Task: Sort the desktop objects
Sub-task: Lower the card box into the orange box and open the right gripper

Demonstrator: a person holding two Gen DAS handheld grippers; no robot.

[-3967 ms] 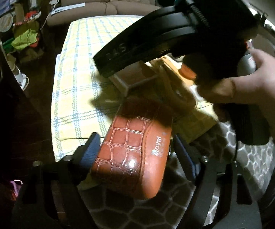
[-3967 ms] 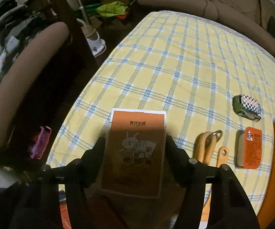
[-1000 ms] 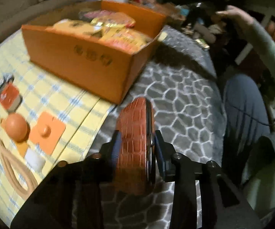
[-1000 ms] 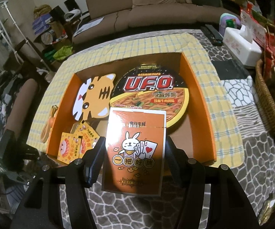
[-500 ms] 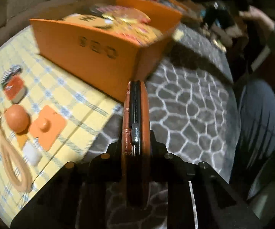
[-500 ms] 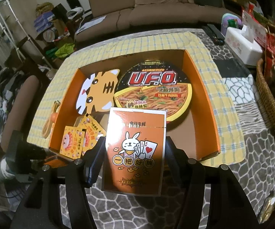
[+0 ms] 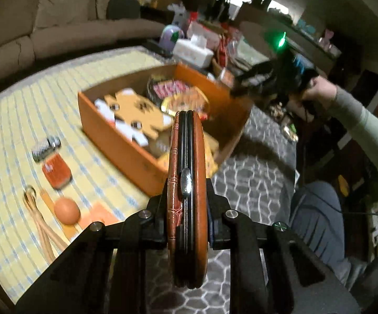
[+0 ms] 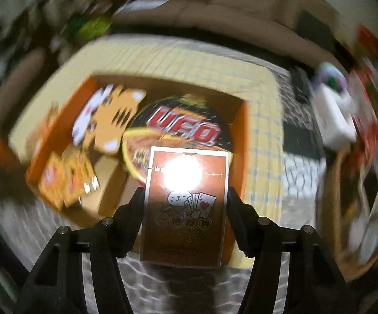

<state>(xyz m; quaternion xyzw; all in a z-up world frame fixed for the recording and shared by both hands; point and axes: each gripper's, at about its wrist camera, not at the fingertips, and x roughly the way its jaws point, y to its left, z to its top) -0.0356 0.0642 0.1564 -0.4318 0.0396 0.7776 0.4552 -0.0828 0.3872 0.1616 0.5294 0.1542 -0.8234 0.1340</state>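
Note:
My left gripper (image 7: 187,209) is shut on a brown crocodile-pattern case (image 7: 187,183), held on edge in the air near the front corner of the orange box (image 7: 126,141). My right gripper (image 8: 185,209) is shut on an orange card box with a rabbit and playing cards (image 8: 185,209), held above the orange box (image 8: 244,141). The box holds a U.F.O. noodle bowl (image 8: 183,128), a tiger-face item (image 8: 110,120) and yellow packets (image 8: 65,180). The right wrist view is blurred by motion.
On the yellow checked cloth (image 7: 31,99) left of the box lie a toy car (image 7: 44,149), a red-lidded sauce cup (image 7: 56,174), an orange ball (image 7: 67,210), an orange flat piece (image 7: 94,219) and a tan strap (image 7: 42,227). A white tissue box (image 7: 194,49), clutter and a sofa (image 7: 58,13) stand behind.
My left gripper has risen and swung toward the box, which now shows its inside. My right gripper has moved fast above the box, blurring the view. Both grips are unchanged.

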